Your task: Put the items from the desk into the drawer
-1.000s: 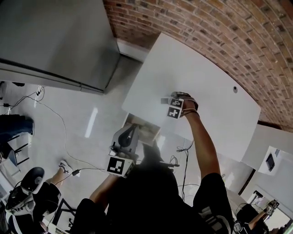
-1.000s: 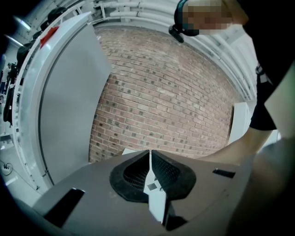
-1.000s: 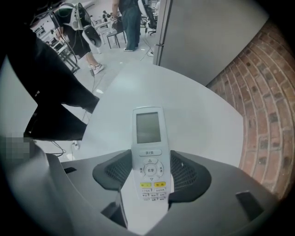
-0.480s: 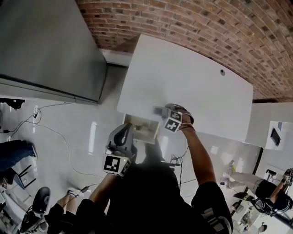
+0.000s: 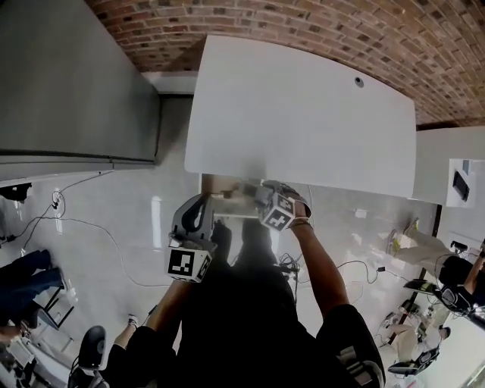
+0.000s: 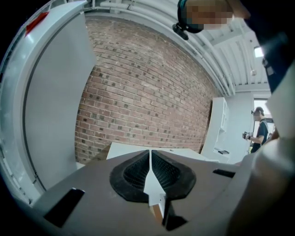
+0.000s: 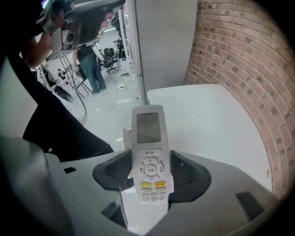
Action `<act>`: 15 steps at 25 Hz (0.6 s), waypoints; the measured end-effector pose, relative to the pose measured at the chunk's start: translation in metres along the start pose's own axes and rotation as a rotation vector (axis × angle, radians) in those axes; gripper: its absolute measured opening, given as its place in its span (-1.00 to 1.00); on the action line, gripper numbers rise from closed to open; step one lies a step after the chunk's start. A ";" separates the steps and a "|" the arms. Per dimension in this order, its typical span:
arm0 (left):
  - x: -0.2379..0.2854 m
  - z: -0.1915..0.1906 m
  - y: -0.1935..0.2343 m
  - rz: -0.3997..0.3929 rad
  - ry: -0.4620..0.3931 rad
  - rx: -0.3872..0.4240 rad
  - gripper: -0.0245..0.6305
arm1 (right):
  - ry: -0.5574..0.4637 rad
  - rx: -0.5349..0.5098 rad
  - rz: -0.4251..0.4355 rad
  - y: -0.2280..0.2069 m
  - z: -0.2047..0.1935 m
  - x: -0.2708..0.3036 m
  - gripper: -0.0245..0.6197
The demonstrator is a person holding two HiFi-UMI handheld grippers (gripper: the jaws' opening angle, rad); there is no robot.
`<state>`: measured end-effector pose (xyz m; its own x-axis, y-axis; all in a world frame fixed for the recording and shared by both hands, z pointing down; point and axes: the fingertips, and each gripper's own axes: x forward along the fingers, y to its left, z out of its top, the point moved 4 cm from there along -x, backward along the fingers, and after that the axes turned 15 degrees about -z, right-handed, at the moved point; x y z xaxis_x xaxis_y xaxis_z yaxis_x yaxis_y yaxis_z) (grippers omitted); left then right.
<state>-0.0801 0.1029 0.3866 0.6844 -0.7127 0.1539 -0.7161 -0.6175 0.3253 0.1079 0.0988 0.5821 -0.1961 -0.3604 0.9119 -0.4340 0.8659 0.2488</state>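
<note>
A white remote control with a small screen and yellow buttons stands upright between the black pads of my right gripper, which is shut on it. In the head view that right gripper hovers at the white desk's near edge, over the right part of the open drawer. My left gripper hangs just left of the drawer's front. Its pads meet with nothing between them. The drawer's contents are blurred.
A tall grey cabinet stands left of the desk and a brick wall behind it. A second white surface at the right bears a dark device. Cables lie on the floor; people stand farther off.
My right gripper has carried the remote from over the desk top back to the desk's near edge, above the open drawer. The left gripper stays by the drawer front.
</note>
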 end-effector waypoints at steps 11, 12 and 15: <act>0.011 -0.048 0.008 -0.053 0.063 0.011 -0.88 | 0.012 0.174 0.033 0.060 -0.021 0.037 -0.14; 0.011 -0.052 0.009 -0.055 0.069 0.007 -0.88 | 0.025 0.191 0.036 0.067 -0.025 0.046 -0.14; 0.011 -0.063 0.012 -0.056 0.076 0.000 -0.88 | 0.060 0.234 0.041 0.083 -0.034 0.074 -0.14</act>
<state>-0.0723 0.1085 0.4510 0.7320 -0.6496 0.2054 -0.6762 -0.6559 0.3356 0.0874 0.1562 0.6809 -0.1681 -0.2998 0.9391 -0.6202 0.7726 0.1356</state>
